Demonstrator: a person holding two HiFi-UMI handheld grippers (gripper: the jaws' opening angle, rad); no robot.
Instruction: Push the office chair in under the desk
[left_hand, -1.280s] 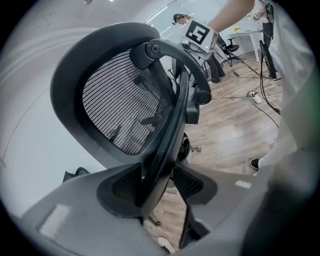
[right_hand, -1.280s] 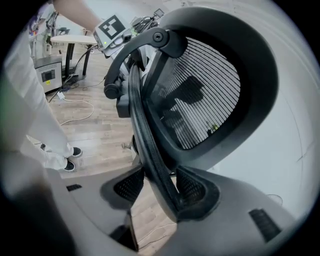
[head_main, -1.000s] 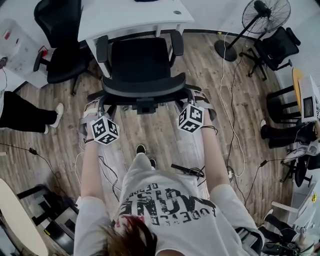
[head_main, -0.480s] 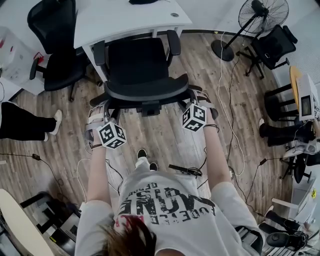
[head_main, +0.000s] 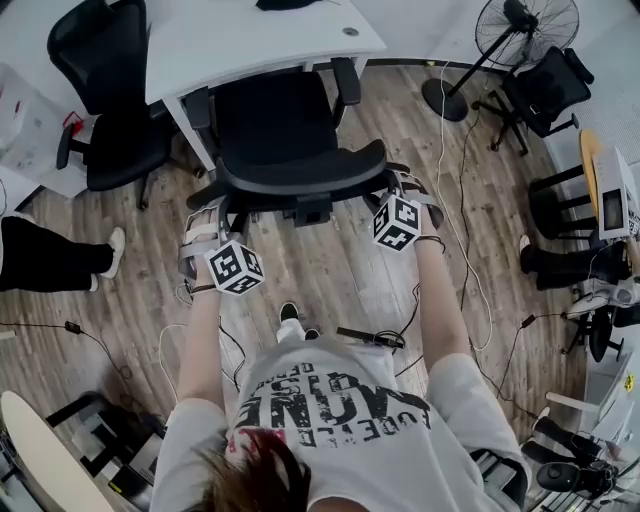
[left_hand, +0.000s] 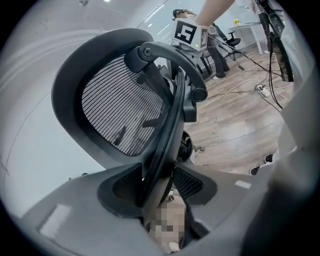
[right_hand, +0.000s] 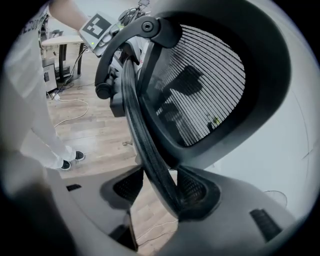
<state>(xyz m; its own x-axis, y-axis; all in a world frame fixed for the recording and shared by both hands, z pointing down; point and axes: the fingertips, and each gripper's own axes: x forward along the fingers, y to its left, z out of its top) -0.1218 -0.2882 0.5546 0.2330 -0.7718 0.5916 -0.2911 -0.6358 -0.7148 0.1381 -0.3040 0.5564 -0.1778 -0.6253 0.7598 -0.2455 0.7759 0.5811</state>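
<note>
Office chair (head_main: 285, 140), seat front at the white desk's (head_main: 250, 40) edge, with left gripper (left_hand: 159, 192) and right gripper (right_hand: 162, 192) each clamped on its stiff backrest rim (head_main: 300, 178), a sound hold; heavy-looking, it should roll readily over the wooden floor (head_main: 330, 270).

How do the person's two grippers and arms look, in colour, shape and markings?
The left gripper and right gripper have grey bodies with wide grey jaws and dark textured pads. Each carries a white cube printed with black square markers. The arms are bare below the short sleeves of a white T-shirt with black print.
</note>
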